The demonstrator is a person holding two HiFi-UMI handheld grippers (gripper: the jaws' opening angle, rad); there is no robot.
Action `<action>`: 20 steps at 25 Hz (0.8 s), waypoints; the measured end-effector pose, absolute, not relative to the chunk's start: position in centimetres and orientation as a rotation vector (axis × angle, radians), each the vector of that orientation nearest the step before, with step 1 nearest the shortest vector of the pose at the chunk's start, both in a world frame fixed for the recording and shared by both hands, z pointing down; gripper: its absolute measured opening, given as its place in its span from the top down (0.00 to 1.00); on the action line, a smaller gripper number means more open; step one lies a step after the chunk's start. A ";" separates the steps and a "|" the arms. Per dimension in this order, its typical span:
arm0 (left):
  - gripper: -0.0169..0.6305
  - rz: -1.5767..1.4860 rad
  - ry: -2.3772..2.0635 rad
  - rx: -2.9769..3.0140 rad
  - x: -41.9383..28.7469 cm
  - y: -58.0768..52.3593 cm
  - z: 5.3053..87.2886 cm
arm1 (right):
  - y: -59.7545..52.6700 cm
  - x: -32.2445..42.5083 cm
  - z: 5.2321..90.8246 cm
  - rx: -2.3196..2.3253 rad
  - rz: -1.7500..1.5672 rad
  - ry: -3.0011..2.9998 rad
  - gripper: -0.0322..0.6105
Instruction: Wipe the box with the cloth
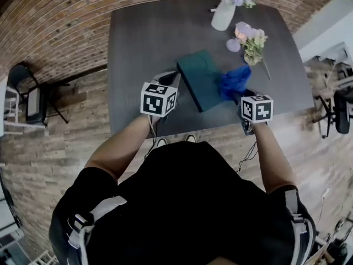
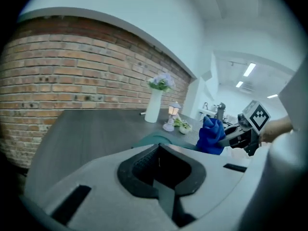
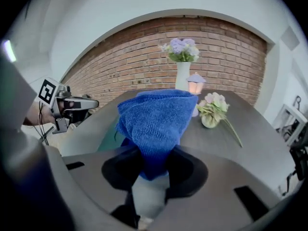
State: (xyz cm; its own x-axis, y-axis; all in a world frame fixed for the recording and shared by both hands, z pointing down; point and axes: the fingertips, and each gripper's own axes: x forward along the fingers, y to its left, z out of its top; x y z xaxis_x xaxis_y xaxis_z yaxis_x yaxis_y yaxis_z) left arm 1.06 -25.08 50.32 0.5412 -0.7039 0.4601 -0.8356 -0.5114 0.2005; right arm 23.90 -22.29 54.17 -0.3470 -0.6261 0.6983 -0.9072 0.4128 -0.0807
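A teal box (image 1: 202, 79) lies flat near the front edge of the dark grey table (image 1: 143, 37). My right gripper (image 1: 241, 96) is shut on a blue cloth (image 1: 234, 80), which hangs bunched at the box's right edge. In the right gripper view the cloth (image 3: 154, 124) fills the jaws of the right gripper (image 3: 153, 170), and the box (image 3: 107, 139) shows behind it. My left gripper (image 1: 167, 81) hovers just left of the box, shut and holding nothing. In the left gripper view the left gripper (image 2: 159, 163) points over the box (image 2: 153, 139) towards the cloth (image 2: 210, 136).
A white vase of purple flowers (image 1: 223, 12), a small lamp (image 1: 241, 32) and a loose flower bunch (image 1: 253, 47) stand at the table's far right. A chair (image 1: 30, 101) sits left of the table on the brick floor. The table's front edge (image 1: 165, 130) is close to me.
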 end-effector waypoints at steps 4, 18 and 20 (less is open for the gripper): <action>0.96 0.471 -1.078 2.486 6.7 -24.9 50.5 | -17.3 28.6 54.9 1.425 0.701 -1.976 0.75; 0.96 0.419 -1.162 2.496 0.4 -24.5 48.1 | -19.8 23.5 48.8 1.547 0.587 -2.109 0.76; 0.96 0.392 -1.216 2.473 -1.8 -24.8 47.6 | -21.0 21.7 48.1 1.533 0.549 -2.138 0.76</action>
State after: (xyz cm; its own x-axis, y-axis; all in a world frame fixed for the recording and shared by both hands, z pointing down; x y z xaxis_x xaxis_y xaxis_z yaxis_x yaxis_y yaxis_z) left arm -1.81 -24.82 47.61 0.5921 -0.7020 0.3958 -0.8009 -0.5671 0.1923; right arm 21.74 -20.98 48.06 -0.2809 -0.7723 0.5698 -0.9512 0.3029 -0.0584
